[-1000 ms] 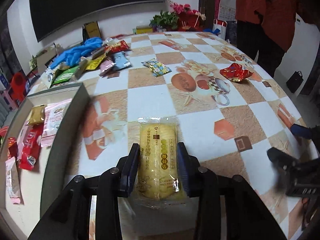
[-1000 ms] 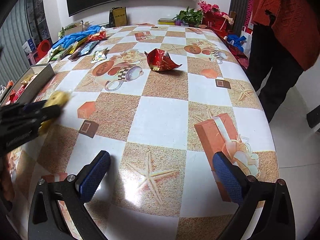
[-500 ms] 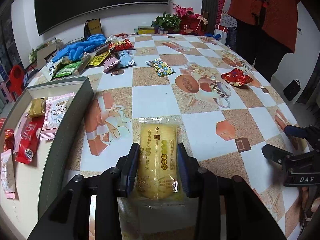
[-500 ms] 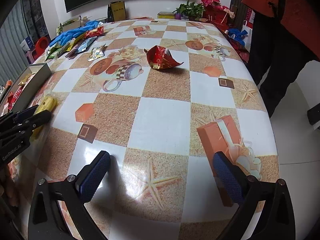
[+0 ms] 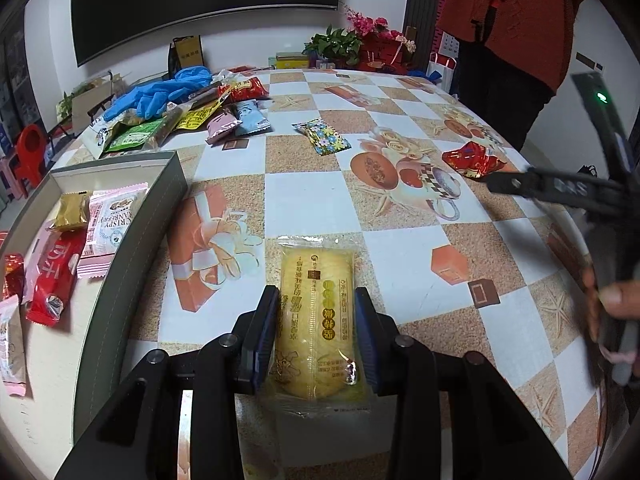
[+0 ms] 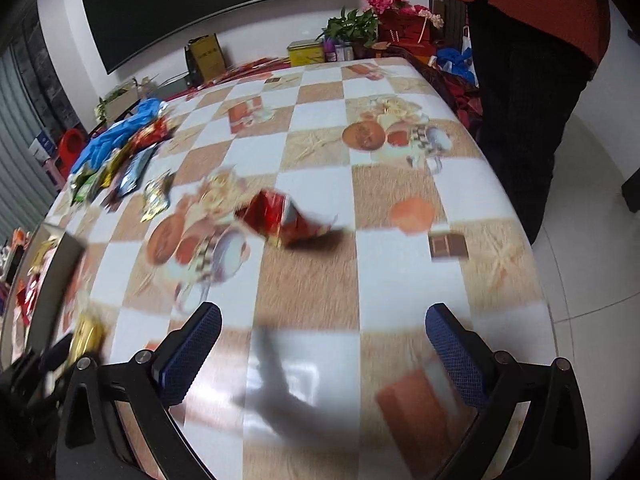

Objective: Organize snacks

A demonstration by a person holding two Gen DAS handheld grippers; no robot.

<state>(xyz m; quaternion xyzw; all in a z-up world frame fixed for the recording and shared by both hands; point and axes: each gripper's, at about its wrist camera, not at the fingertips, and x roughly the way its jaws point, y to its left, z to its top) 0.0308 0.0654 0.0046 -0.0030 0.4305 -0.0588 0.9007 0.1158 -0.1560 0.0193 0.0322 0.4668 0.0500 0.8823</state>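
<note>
From my left wrist, my left gripper (image 5: 316, 332) has its fingers pinching a yellow oblong cake in a clear plastic wrapper (image 5: 318, 320), pads pressed on its long sides. The wrapper carries a column of print and round yellow characters that I cannot read. The cake sits just above the glossy checked table (image 5: 304, 196), whose cloth shows brown sandy squares, white squares, starfish, gift boxes and coffee cups. Just left of it stands the grey cardboard tray (image 5: 132, 240), holding a pink sachet reading "CRISPY CRANBERRY" (image 5: 112, 220), a small gold foil packet (image 5: 72, 210) and a red wrapper with white characters (image 5: 56, 276). Farther back lies a loose pile of mixed snack packets (image 5: 192, 116) under crumpled blue gloves (image 5: 156, 92), with a flowered candy wrapper (image 5: 322, 138) apart from it and a crinkled red foil packet (image 5: 472, 158) near the right edge. My right hand (image 5: 612, 300) shows blurred at the right, gripping its black tool.

From my right wrist, the picture is smeared. My right gripper (image 6: 324, 344) has its blue-textured fingers (image 6: 192, 348) spread wide with nothing between them, above the table (image 6: 400, 272). The red foil packet (image 6: 280, 218) lies crumpled ahead, well apart from them. A person in a red knitted top and dark trousers (image 6: 520, 80) stands by the far right side.
</note>
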